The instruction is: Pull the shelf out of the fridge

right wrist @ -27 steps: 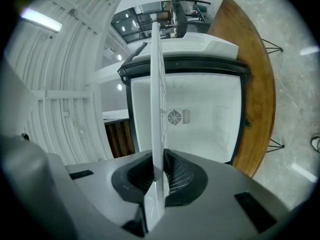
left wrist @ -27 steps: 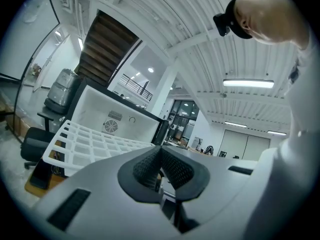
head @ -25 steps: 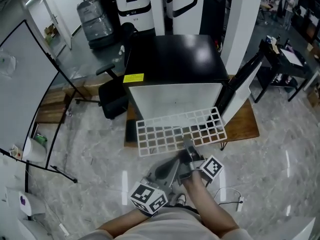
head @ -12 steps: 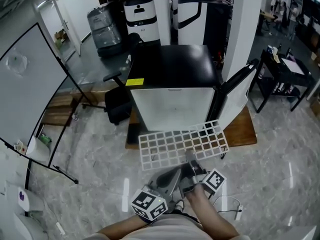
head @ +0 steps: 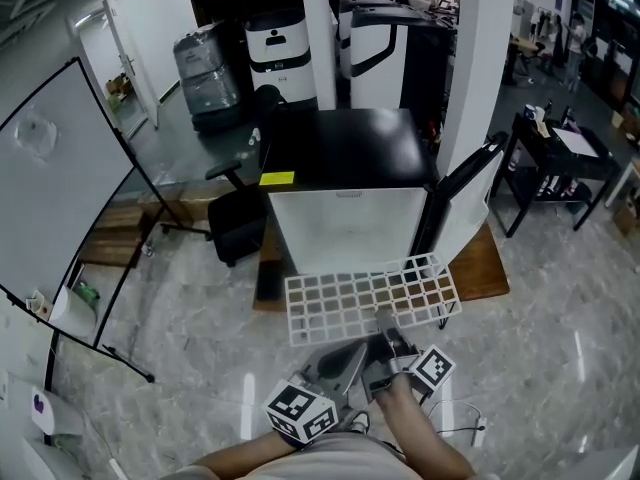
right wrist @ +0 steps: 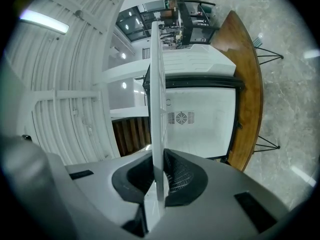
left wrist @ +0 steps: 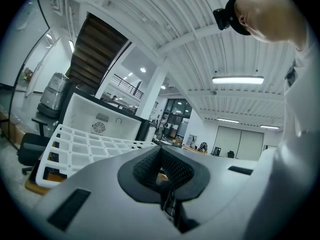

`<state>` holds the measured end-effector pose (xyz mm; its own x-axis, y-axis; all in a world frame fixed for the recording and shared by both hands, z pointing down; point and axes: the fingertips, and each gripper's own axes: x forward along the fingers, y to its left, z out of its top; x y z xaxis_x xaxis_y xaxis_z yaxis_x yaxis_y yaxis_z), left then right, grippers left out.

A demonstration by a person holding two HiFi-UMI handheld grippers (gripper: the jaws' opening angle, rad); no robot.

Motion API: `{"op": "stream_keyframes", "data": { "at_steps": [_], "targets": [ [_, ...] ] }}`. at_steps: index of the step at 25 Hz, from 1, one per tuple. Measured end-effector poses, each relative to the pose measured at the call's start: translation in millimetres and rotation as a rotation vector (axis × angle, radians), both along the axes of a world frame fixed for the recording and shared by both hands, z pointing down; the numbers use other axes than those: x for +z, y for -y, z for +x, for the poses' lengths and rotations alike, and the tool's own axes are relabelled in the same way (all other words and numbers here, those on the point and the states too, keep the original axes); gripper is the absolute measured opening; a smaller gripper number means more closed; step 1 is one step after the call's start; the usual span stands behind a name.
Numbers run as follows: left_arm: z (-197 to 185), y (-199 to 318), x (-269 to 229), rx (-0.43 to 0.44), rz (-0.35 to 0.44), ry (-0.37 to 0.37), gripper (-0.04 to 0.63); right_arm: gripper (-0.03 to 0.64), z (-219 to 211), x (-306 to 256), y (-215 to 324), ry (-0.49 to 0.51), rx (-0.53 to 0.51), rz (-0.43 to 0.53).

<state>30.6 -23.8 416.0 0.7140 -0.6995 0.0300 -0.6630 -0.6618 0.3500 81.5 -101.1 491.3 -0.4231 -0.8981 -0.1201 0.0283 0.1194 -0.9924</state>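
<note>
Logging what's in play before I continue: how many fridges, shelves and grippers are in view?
fridge: 1
shelf: 1
grippers: 2, the left gripper shut on nothing, the right gripper shut on the shelf
Total: 4

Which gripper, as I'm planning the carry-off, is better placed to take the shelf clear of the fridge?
Right. The right gripper is clamped on the white shelf at its near edge; the left gripper is shut, empty, and grips nothing.
</note>
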Motion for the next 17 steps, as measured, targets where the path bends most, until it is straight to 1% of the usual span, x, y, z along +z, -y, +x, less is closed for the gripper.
{"op": "stream_keyframes", "data": {
  "at_steps": [5, 8, 17],
  "targets": [
    [4.4, -25.6, 5.2, 0.005, 0.017, -0.011, 0.006, 0.046, 8.4, 6.3, -23.7, 0.004, 0.020, 0.004],
    [6.0, -27.4, 5.6, 0.006, 0.020, -0.012, 0.006, 0.047, 13.9, 7.5, -23.9, 0.012, 0.037, 0.001],
    [-12.1, -27.9, 11.3, 0.010, 0.010, -0.008, 0.006, 0.046, -3.2, 12.3, -24.2, 0.021, 0.050, -0.018]
  ]
}}
